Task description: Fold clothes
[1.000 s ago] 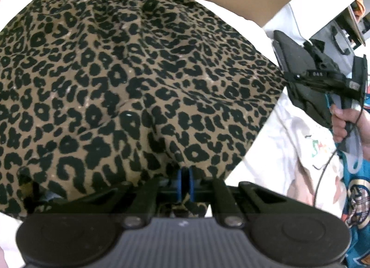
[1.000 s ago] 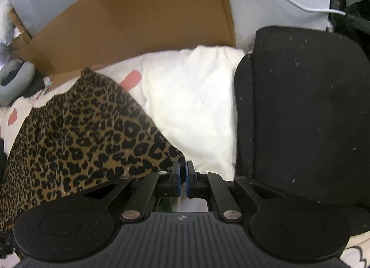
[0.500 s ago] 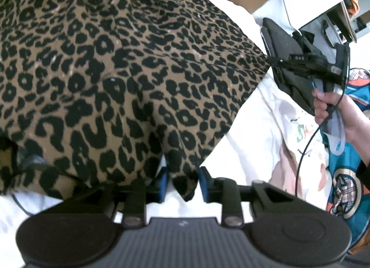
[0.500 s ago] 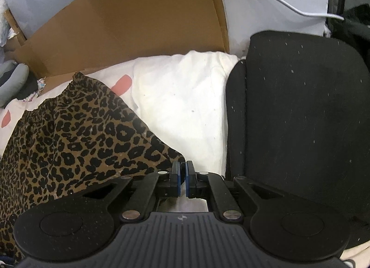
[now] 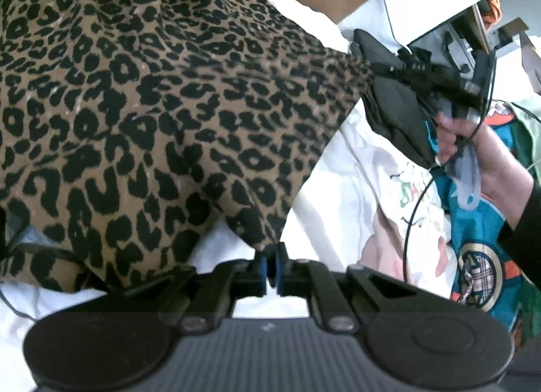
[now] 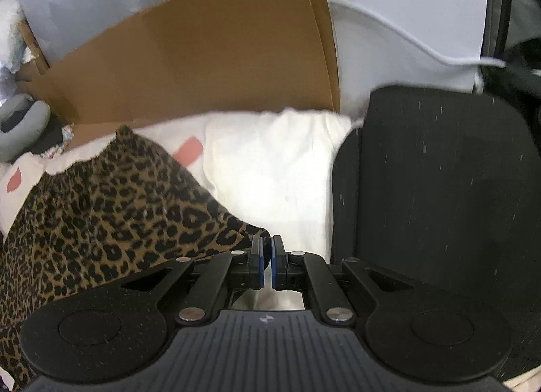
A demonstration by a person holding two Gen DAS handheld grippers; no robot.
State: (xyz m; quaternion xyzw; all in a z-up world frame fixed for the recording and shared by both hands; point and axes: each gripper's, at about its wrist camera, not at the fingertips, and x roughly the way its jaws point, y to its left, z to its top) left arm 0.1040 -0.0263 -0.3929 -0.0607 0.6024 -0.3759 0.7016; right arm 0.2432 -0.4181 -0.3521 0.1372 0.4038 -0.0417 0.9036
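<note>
Leopard-print garment (image 5: 162, 94) corners pinched by both grippers (image 5: 269, 265) (image 6: 267, 263); its far hem is cut off.

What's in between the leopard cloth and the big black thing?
In the right wrist view, only bare white bedding lies between the leopard cloth and the black garment. Nothing else sits on that stretch.

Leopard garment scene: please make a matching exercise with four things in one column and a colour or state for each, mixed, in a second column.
Things:
1. leopard garment
2. cardboard sheet
3. left gripper
4. sheet

Colour or state:
A. white
B. shut on a fabric corner
C. plain brown
D. brown with black spots

Pairs: 1-D, 2-C, 3-B, 4-A
</note>
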